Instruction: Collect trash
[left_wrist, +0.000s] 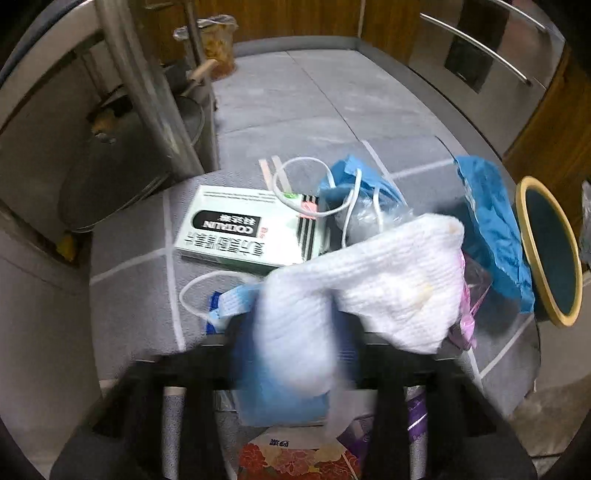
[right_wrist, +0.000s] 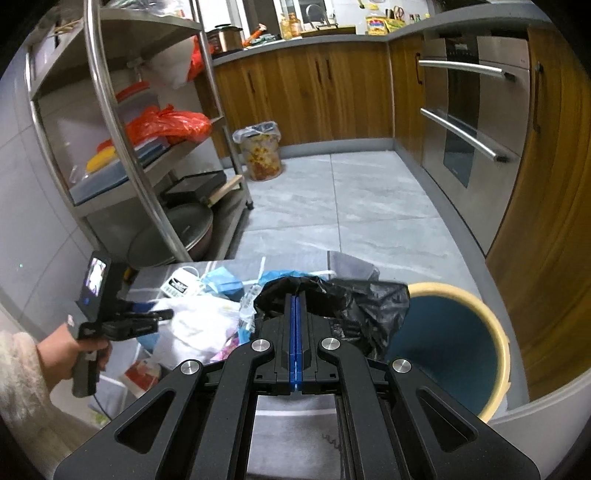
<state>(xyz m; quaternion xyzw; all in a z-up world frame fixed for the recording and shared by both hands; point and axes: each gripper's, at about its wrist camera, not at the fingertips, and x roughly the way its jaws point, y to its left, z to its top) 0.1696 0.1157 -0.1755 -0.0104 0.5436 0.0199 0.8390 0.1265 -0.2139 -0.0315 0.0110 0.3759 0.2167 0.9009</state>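
While trash lies heaped on floor mat (left_wrist: 133, 266): left gripper (left_wrist: 295, 354) clamped on white paper towel (left_wrist: 369, 280), prob. for bin (right_wrist: 450, 354) just beside. Right gripper (right_wrist: 296, 317) clenched on black bag (right_wrist: 351, 295), prob. as liner. Med. box (left_wrist: 243, 229), blue wrappers (left_wrist: 491, 221) uncollected.

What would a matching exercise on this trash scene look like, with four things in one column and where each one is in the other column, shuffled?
Things:
1. black plastic bag
2. medicine box
3. yellow-rimmed blue bin
4. floral bin

Places:
A. on the floor by the foot of the metal rack
B. pinched in the shut right gripper
C. lying flat on the grey mat
D. just right of the trash pile

Pairs: 1-B, 2-C, 3-D, 4-A
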